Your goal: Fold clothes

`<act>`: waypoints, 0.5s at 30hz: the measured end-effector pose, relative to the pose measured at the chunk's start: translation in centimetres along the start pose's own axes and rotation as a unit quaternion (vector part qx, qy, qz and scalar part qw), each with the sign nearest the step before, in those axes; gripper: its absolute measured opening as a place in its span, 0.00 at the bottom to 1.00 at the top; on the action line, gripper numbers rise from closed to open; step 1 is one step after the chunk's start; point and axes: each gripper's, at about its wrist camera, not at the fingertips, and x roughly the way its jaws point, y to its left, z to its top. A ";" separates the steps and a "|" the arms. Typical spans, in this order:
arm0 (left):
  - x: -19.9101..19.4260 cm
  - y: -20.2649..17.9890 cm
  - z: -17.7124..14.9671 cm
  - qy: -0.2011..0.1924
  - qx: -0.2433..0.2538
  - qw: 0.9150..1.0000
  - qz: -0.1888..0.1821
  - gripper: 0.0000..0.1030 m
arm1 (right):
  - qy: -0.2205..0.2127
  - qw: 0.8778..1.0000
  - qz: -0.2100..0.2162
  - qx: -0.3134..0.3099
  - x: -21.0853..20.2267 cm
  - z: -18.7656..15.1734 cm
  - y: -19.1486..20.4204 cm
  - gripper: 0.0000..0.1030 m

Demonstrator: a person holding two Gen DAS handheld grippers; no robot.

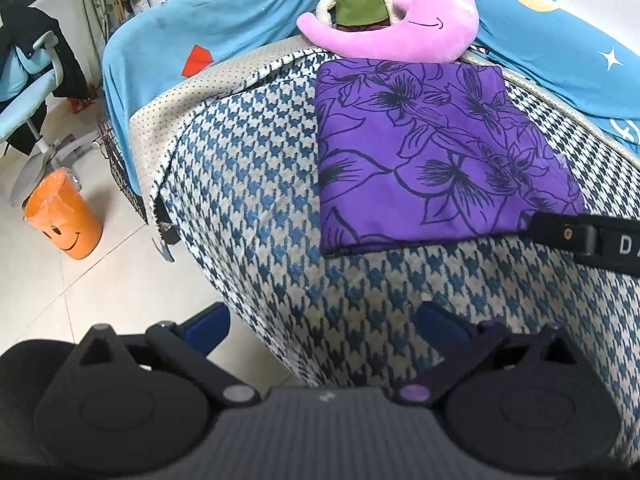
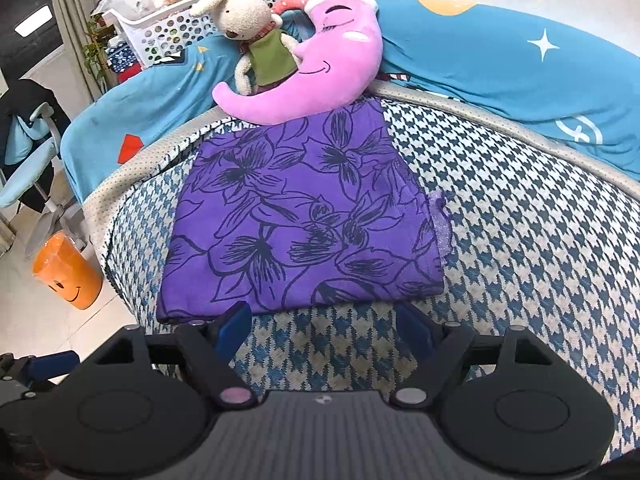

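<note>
purple floral garment (image 2: 304, 216) lies folded into a flat, roughly rectangular pad on the blue-and-white houndstooth cover (image 2: 520, 240), a coarse woven or knit-looking cloth. thin smooth fabric, dark line-drawn flowers, crisp folded edge nearest the fingers, a slightly frayed sheer bit sticking out at its right edge. right gripper (image 2: 324, 322) hovers just short of that near edge, blue-padded fingers (image 2: 236, 328) spread apart, nothing between them; the left finger tip overlaps the garment's near edge in view, contact cannot be told. in the left wrist view the same garment (image 1: 432, 148) sits ahead and to the right of the left gripper (image 1: 324, 326), whose blue fingers (image 1: 440, 326) are also spread wide and empty, one finger over the cover, the other over the pale tiled floor (image 1: 80, 280) past the rounded cover edge. black bar of the other gripper (image 1: 584, 236) comes in from the right, at the garment's near right corner. beyond the garment's far edge, touching or overlapping it, lies a pink plush crescent moon (image 2: 320, 76) with a stitched smiling face, and a fuzzy cream rabbit doll (image 2: 256, 40) in a green vest leans on it. behind those, a smooth blue sheet with stars (image 2: 500, 60) and a white perforated plastic basket (image 2: 180, 28). far left of the fingers on the floor, an orange smiley-face bucket (image 2: 68, 276) with glossy plastic film on top, and a light blue chair (image 1: 28, 92).
</note>
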 end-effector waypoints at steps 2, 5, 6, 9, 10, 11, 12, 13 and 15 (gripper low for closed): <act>-0.1 0.1 -0.1 0.002 -0.002 1.000 0.000 1.00 | -0.001 1.000 0.002 -0.001 -0.1 0.0 0.1 0.78; -0.4 0.2 -0.1 0.003 -0.003 1.000 -0.002 1.00 | -0.003 1.000 0.005 -0.004 -0.2 0.0 0.3 0.78; -0.5 0.3 -0.2 0.002 -0.004 1.000 -0.003 1.00 | -0.003 1.000 0.005 -0.004 -0.3 0.0 0.3 0.78; -1.0 0.3 -0.3 0.002 -0.001 1.000 -0.008 1.00 | -0.003 1.000 0.006 -0.003 -0.3 0.0 0.4 0.78; -1.1 0.3 -0.4 0.002 -0.001 1.000 -0.009 1.00 | -0.003 1.000 0.007 -0.004 -0.3 0.0 0.4 0.78; -1.3 0.3 -0.5 0.001 0.000 1.000 -0.009 1.00 | -0.004 1.000 0.007 -0.004 -0.4 0.0 0.4 0.78; -1.4 0.3 -0.5 0.001 0.000 1.000 -0.010 1.00 | -0.004 1.000 0.007 -0.006 -0.4 -0.1 0.5 0.78; -1.5 0.3 -0.6 0.001 0.000 1.000 -0.010 1.00 | -0.004 1.000 0.008 -0.007 -0.5 -0.1 0.5 0.78; -1.7 0.3 -0.8 0.002 0.002 1.000 -0.012 1.00 | -0.003 1.000 0.011 -0.009 -0.5 -0.1 0.6 0.78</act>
